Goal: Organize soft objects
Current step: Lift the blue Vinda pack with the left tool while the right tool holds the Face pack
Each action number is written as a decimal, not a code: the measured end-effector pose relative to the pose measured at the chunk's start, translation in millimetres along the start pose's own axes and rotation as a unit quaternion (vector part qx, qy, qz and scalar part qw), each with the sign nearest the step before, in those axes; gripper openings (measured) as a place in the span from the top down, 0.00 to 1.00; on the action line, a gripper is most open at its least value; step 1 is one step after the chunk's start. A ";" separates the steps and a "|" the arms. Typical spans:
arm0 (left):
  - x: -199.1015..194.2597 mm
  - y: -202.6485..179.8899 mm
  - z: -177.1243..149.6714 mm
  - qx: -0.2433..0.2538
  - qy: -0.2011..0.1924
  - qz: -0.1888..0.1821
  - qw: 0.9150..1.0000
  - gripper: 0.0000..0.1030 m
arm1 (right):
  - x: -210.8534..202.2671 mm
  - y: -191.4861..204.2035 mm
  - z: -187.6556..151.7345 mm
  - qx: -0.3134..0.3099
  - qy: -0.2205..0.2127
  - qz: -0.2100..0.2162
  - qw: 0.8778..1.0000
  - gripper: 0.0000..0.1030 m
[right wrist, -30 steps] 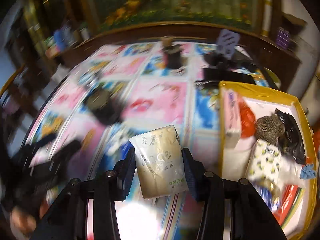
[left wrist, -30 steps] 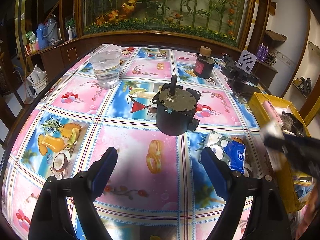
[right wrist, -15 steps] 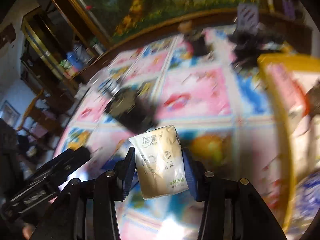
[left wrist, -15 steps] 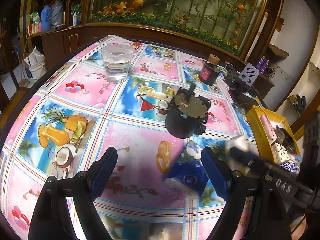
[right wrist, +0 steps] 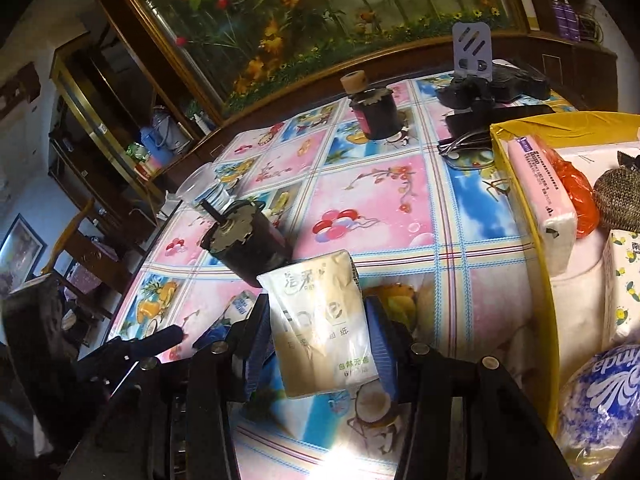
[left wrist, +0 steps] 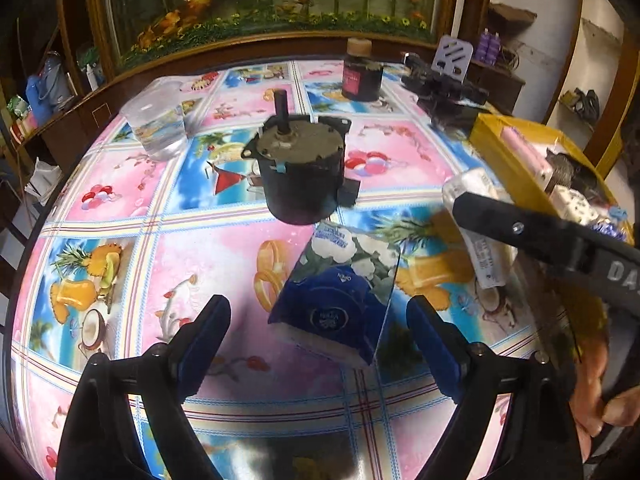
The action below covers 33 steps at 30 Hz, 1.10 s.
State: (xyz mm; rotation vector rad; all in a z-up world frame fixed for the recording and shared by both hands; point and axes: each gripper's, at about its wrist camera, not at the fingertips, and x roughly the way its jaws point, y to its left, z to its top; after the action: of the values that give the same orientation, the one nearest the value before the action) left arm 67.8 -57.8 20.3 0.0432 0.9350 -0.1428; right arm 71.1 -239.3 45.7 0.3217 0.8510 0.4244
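A: What is the right gripper [right wrist: 320, 344] carrying?

B: A beige tissue pack [right wrist: 320, 322], soft and a little crumpled, with pale lettering across its face and small green print near the lower corner. The two blue-padded fingers are clamped on its sides, and it is held above the table [right wrist: 372, 200], just left of the yellow box [right wrist: 516, 184].

A: Which way does it run?

B: Its long axis lies along the fingers, the top seam pointing away from the camera and leaning slightly left.

A: And the other one?

B: The left gripper [left wrist: 320, 344] stands wide open, with nothing between its blue pads. A blue tissue pack [left wrist: 340, 300] lies on the table between and just ahead of them: dark blue wrapper, white flowers at the far end, a round emblem near the middle.

A: Its direction?

B: The long axis runs from the near left to the far right, the flowered end away from the camera. That far end sits just in front of the black motor [left wrist: 302, 172], which stands upright with its shaft up.

A: What is in the box?

B: A pink tissue pack [right wrist: 540, 196] along the left wall, an orange bag [right wrist: 576, 192] beside it, and a lemon-printed pack [right wrist: 624, 284] further right.
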 end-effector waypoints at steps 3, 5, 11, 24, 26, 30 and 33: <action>8.2 -1.8 -1.4 0.000 0.014 -0.003 1.000 0.14 | 3.9 2.2 -2.1 -0.003 0.006 0.002 1.000 0.50; 10.9 -1.7 -1.8 -0.002 0.014 0.004 1.000 0.14 | 5.7 3.9 -3.1 -0.008 0.009 -0.005 1.000 0.50; 14.5 1.6 -2.6 -0.011 0.016 0.017 1.000 0.40 | 10.6 3.0 -7.4 -0.015 0.024 -0.031 0.999 0.50; 14.9 -3.5 -3.5 0.000 0.009 0.023 1.000 0.40 | 32.0 10.9 -16.0 -0.076 0.057 -0.115 0.989 0.49; 14.7 -3.7 -4.7 0.001 0.004 0.023 1.000 0.40 | 31.8 10.8 -16.0 -0.079 0.056 -0.119 0.988 0.49; 14.6 -3.1 -6.2 0.001 -0.001 0.024 1.000 0.36 | 32.2 11.4 -16.5 -0.085 0.055 -0.122 0.987 0.46; 15.0 -0.4 -7.3 -0.005 -0.003 0.026 1.000 0.29 | 31.6 9.0 -16.4 -0.086 0.052 -0.131 0.986 0.32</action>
State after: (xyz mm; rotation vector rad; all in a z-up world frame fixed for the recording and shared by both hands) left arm 70.7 -59.0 3.9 0.0585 0.9276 -0.0903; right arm 74.7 -214.4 18.9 0.0270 0.9372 0.2671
